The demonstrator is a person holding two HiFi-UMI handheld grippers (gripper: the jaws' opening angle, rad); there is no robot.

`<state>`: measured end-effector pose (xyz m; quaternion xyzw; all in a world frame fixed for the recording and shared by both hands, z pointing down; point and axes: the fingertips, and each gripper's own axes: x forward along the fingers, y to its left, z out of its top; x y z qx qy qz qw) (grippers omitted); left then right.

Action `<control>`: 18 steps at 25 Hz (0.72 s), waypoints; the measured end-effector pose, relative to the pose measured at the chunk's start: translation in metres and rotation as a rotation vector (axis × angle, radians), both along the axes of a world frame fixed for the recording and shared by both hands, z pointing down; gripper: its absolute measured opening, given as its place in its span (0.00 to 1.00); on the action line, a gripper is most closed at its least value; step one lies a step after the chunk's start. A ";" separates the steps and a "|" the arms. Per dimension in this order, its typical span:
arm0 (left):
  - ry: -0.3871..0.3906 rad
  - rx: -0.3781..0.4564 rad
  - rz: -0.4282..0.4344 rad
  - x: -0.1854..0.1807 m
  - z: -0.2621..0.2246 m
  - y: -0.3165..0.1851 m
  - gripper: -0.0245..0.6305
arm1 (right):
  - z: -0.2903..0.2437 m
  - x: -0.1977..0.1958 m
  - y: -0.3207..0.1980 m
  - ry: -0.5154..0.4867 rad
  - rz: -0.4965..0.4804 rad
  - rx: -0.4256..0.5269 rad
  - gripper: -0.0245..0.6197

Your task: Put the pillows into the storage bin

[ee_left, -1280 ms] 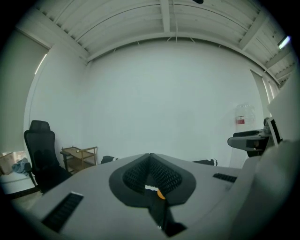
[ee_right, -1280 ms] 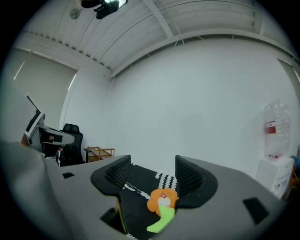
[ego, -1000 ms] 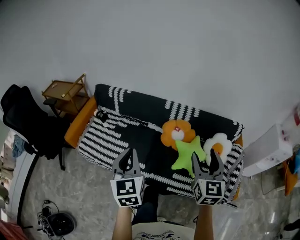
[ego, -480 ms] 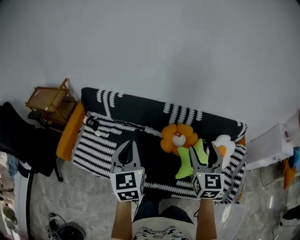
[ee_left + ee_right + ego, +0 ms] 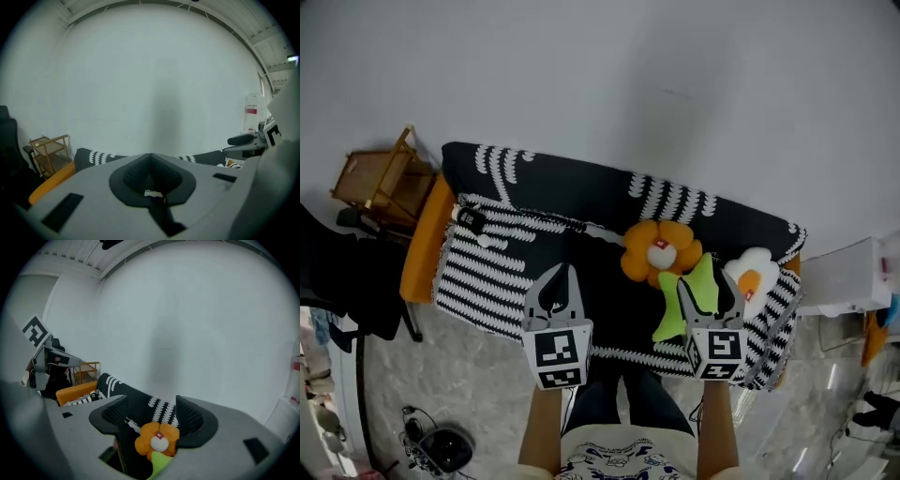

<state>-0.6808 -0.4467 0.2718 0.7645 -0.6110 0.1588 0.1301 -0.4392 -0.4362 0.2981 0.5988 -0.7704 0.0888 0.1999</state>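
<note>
Three pillows lie on the right half of the black-and-white striped sofa (image 5: 516, 272): an orange flower pillow (image 5: 661, 251), a green star pillow (image 5: 692, 292) and a white egg-like pillow (image 5: 753, 277). My right gripper (image 5: 709, 287) hovers over the green pillow, open; its jaws have just been opening and nothing is pressed between them. In the right gripper view the orange flower pillow (image 5: 158, 439) and a green tip show between the fingers (image 5: 193, 414). My left gripper (image 5: 564, 272) is held over the sofa's bare middle, shut and empty, its pads meeting (image 5: 150, 155).
A wooden side table (image 5: 380, 178) and a black chair (image 5: 337, 281) stand left of the sofa. A white box-like unit (image 5: 853, 277) stands at its right. A small dark object (image 5: 472, 220) lies on the left seat. Cables and a round device (image 5: 441, 448) are on the floor.
Both grippers have moved forward and down toward the sofa. The right gripper now sits over the green pillow with its jaws a little wider. The left stays shut.
</note>
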 end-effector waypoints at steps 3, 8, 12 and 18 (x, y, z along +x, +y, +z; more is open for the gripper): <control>-0.005 -0.039 -0.006 0.006 0.028 -0.015 0.06 | 0.034 0.005 -0.017 0.028 -0.029 -0.058 0.56; -0.017 -0.133 -0.010 0.025 0.078 -0.030 0.06 | 0.098 0.015 -0.037 0.066 -0.106 -0.182 0.56; -0.030 -0.182 -0.008 0.045 0.119 -0.043 0.06 | 0.158 0.027 -0.051 0.099 -0.175 -0.273 0.55; -0.057 -0.259 -0.002 0.070 0.184 -0.054 0.06 | 0.250 0.042 -0.069 0.108 -0.247 -0.404 0.54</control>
